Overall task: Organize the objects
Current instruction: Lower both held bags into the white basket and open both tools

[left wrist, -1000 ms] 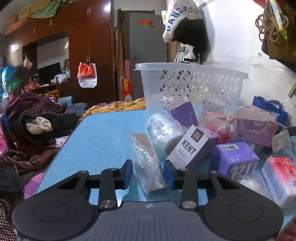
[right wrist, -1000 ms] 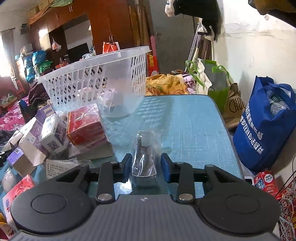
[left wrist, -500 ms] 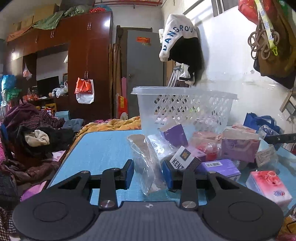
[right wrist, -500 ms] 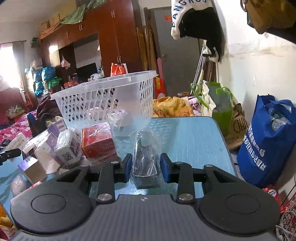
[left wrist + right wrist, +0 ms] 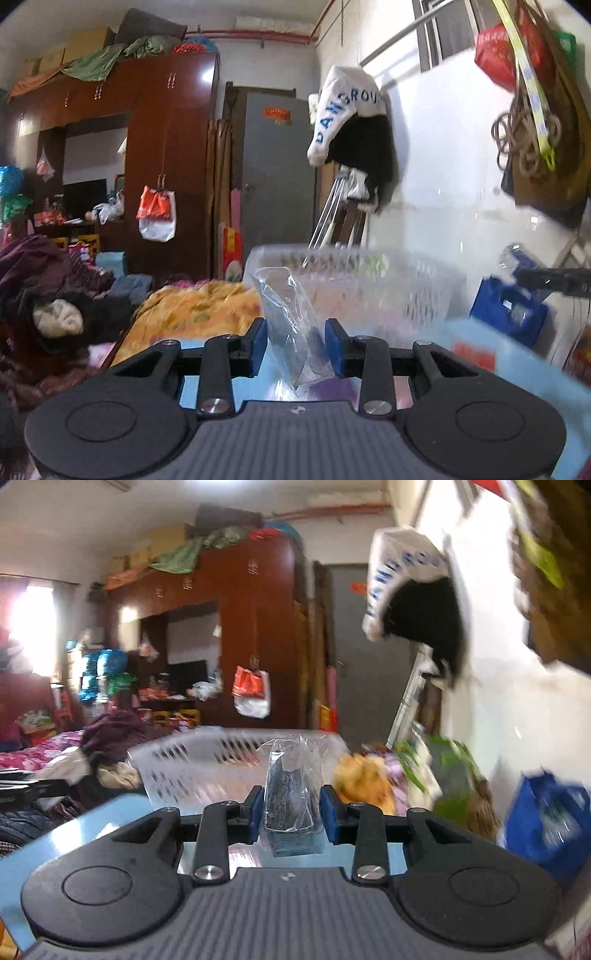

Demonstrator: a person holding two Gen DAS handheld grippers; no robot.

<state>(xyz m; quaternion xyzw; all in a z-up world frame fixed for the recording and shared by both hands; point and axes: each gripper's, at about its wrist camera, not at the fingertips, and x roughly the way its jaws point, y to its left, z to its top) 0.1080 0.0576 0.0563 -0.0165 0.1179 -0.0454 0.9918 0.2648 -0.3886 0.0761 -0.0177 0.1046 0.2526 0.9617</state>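
While both views blur, we note these points against the frames from a second ago.

Left gripper (image 5: 297, 349): we see its blue pads clamped on a clear plastic packet (image 5: 291, 325), which stands tilted between them, its top leaning away to the left. A second ago the same packet lay low over the blue table among the boxes; now it hangs in the air in front of the basket wall.

Right gripper (image 5: 291, 818): we see it closed on a second clear packet with dark contents (image 5: 290, 794), held upright between the pads. The grip looks the same as before; the packet has come up with it.

White basket (image 5: 388, 280): we now see it lower in the left view, its rim about level with the top of the left packet. Earlier it towered above the pile. In the right view the rim sits just behind the held packet.

Blue table (image 5: 92, 819): we see far less of it than before; only a strip shows beneath each gripper.

Boxes on the table: the KENT box and the purple boxes, plain a second ago, have dropped almost out of the left view; we make out only blurred red and purple patches.

Blue bag (image 5: 546, 812): it sits lower right in the right view, smeared by motion.
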